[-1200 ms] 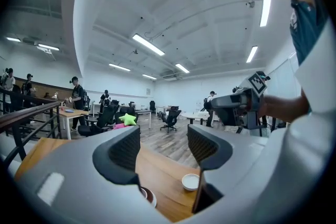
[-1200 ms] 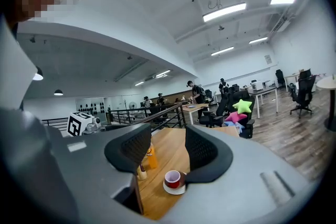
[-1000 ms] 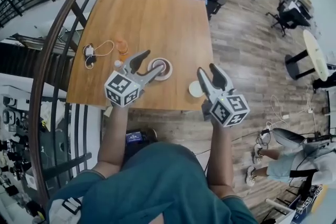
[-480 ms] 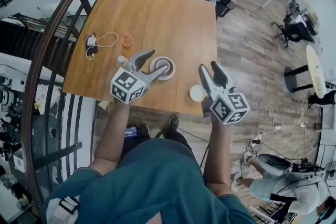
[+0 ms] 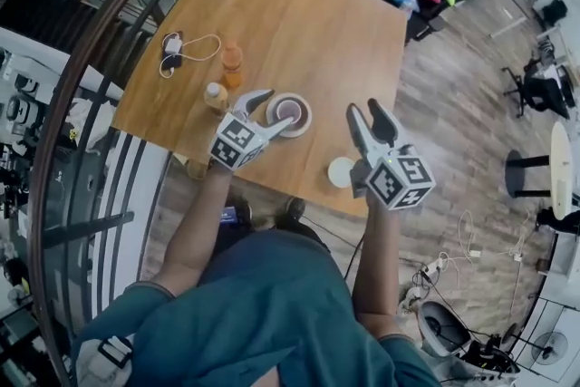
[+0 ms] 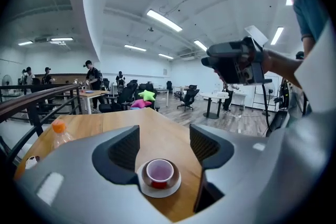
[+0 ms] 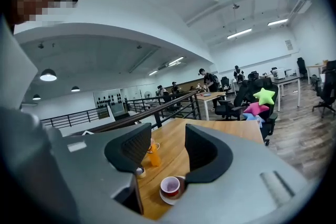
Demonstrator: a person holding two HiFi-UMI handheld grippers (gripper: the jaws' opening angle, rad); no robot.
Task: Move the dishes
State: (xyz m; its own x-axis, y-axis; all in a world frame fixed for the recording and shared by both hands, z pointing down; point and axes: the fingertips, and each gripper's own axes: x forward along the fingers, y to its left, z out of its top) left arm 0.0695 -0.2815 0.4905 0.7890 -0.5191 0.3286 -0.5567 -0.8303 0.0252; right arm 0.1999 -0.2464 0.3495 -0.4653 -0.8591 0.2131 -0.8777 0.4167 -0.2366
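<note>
Red cup (image 5: 288,111) on its white saucer (image 5: 306,116), framed by the left gripper (image 6: 164,139).
The cup and saucer sit near the front edge of the wooden bench (image 5: 308,23). The left gripper's fingers have just been opening, and the cup shows between them, unpinched. To the right hovers the right gripper (image 5: 362,108), fingers spread and empty, beside a small white dish (image 5: 340,172). An orange bottle (image 5: 232,61) stands farther left.

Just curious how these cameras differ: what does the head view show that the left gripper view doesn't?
Only the head view: the small white dish at the table's near edge. Only the left gripper view: ceiling lights and people standing far off. Both: the red cup on its saucer, the orange bottle, the wooden table.
</note>
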